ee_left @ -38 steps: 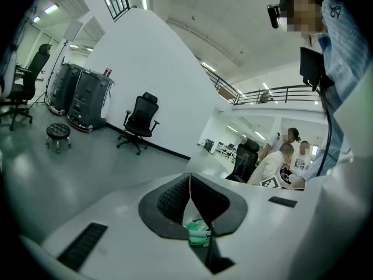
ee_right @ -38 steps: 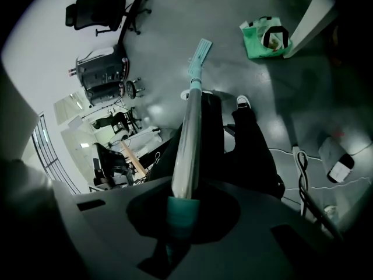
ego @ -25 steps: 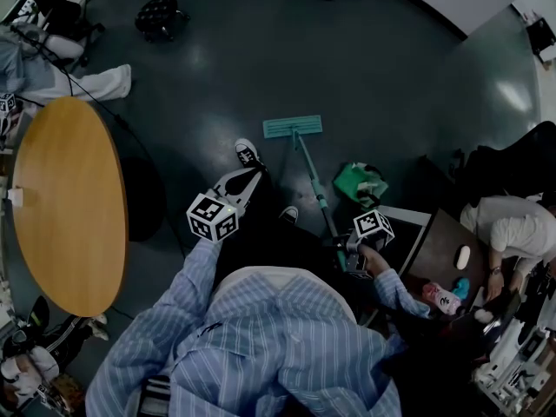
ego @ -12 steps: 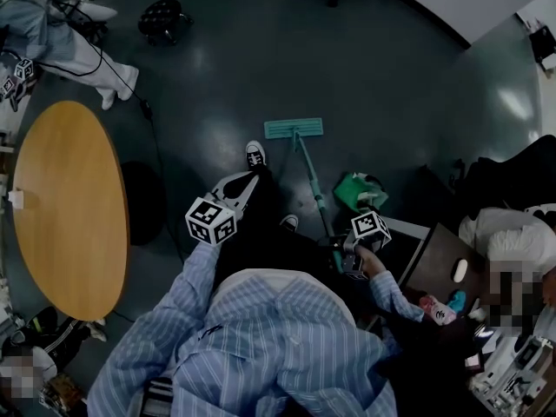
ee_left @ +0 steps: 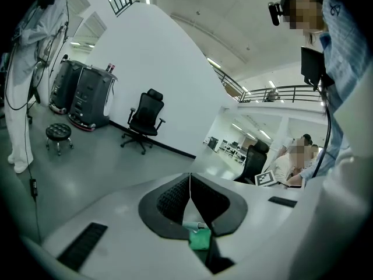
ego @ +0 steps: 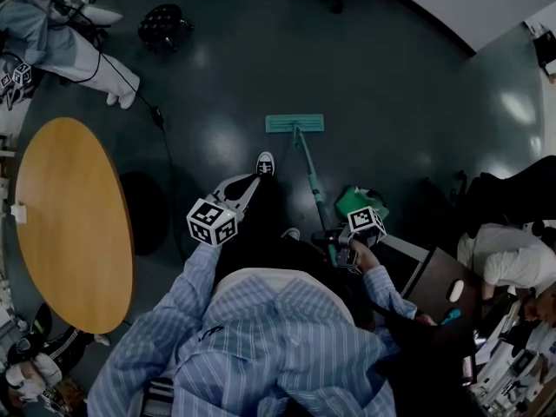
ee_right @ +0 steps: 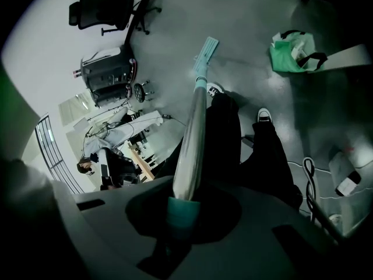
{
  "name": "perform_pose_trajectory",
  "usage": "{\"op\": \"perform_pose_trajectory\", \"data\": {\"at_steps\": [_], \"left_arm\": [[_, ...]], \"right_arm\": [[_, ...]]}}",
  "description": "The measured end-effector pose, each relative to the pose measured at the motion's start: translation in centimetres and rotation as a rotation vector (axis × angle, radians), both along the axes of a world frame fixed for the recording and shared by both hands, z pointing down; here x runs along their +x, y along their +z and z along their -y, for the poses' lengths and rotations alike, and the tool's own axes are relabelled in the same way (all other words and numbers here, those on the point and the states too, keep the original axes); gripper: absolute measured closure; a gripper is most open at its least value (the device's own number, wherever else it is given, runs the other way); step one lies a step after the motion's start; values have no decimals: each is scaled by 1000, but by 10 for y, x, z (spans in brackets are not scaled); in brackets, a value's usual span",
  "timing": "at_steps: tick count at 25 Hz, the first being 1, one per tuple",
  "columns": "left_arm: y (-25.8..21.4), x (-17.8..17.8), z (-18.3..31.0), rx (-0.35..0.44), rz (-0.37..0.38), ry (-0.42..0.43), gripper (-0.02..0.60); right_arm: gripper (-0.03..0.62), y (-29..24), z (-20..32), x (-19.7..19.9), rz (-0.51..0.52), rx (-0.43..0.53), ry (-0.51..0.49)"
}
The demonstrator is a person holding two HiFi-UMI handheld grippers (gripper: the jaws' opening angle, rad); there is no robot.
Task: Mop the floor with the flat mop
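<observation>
The flat mop lies with its teal head (ego: 294, 123) flat on the dark floor ahead of my feet. Its handle (ego: 311, 181) slants back to my right gripper (ego: 335, 247), which is shut on it just above the teal grip. In the right gripper view the handle (ee_right: 192, 139) runs out from between the jaws of the right gripper (ee_right: 185, 202) to the mop head (ee_right: 205, 54). My left gripper (ego: 243, 187) is held apart from the mop, left of the handle, over my left leg. In its own view the left gripper (ee_left: 190, 182) has its jaws closed tip to tip.
A round wooden table (ego: 69, 224) fills the left side. A green bag (ego: 360, 201) sits on the floor right of the handle. A cable (ego: 163, 133), a stool (ego: 162, 20) and a person in white (ego: 82, 55) are at far left. Desks with seated people (ego: 508, 254) stand at right.
The mop head has slid a little farther away across the floor, and my right gripper followed it forward. My front foot has stepped ahead. The left gripper has kept its place.
</observation>
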State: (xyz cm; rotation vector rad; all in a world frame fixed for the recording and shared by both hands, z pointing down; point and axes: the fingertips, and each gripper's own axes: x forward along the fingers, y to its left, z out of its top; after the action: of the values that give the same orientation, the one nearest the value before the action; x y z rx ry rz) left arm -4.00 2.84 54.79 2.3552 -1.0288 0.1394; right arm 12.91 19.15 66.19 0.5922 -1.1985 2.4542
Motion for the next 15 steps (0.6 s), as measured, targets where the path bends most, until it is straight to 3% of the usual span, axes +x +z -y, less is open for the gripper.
{"op": "perform_pose_trajectory", "data": {"at_steps": [7, 15], "left_arm": [[-14, -23, 72, 14, -7, 8, 574], [-16, -34, 112, -20, -7, 43, 574]], "right_arm": [[554, 0, 83, -35, -15, -2, -9], [554, -5, 166, -53, -35, 18, 2]]}}
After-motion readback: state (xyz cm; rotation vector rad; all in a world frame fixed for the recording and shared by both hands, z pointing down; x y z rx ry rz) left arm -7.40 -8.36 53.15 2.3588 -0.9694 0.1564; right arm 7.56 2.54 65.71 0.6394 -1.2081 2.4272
